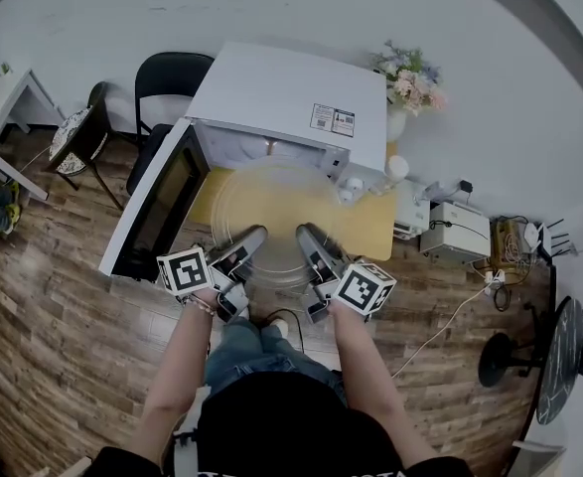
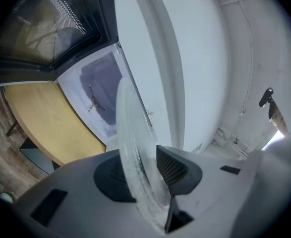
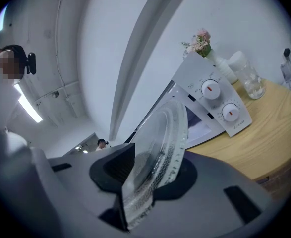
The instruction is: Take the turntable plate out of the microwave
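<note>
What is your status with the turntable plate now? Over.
Left gripper and right gripper both clamped on turntable plate rim. Plate held in front of open microwave. Door swung left, nothing blocking.

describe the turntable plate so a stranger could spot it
Start at the white microwave with its door swung open on the wooden table. In front of its opening is the turntable plate, held at its near rim by the left gripper and right gripper. It alone is a clear glass disc.
</note>
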The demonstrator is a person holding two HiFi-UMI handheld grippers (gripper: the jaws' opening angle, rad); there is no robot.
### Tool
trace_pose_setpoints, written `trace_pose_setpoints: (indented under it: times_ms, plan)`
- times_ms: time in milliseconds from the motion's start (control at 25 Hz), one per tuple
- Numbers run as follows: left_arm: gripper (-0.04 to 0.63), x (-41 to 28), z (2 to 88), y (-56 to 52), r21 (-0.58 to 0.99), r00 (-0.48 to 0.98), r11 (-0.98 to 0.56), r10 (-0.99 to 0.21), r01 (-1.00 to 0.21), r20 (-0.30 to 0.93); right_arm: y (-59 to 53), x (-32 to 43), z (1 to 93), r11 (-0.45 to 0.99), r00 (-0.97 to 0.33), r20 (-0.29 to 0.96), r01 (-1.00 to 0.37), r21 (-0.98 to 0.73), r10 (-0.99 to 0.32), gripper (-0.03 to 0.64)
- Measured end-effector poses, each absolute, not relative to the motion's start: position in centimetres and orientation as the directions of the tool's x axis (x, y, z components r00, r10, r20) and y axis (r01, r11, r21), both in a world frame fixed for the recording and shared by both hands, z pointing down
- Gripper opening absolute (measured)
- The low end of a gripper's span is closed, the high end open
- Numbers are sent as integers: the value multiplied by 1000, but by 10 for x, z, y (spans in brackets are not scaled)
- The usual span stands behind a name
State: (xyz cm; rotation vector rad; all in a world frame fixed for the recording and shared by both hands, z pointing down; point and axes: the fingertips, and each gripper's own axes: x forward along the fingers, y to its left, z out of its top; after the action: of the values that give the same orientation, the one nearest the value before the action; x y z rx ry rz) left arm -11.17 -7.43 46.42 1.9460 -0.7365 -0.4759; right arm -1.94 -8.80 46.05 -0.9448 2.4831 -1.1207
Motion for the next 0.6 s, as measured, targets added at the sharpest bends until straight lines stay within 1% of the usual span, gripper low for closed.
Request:
trace_pose_setpoints:
  times_ms: [200,280,360,440,600]
  plan:
    - [133,-117,448,-90,841,736,-423,-676,-338,-45,-97,-25,440,528,-748,-1,-468,-709,-664,124]
    - [149,-118,437,-96,807,728,-456,-684,-374,-49,-102,-24,431,543,-741,-24,-469,-696,-671,124]
    - [167,-120,429,-101,752,714,-492,-699,-438,-42,-105,-23,423,558,-734,-39,-479,-678,-678,124]
    - [160,-123,423,-107,685,700,-520,-714,-510,-21,-109,-21,415,566,-726,-46,-493,-661,-687,124]
    - [160,-123,405,-118,641,694,-561,-718,-523,-62,-117,-19,398,585,-706,-98,-491,-646,-701,114]
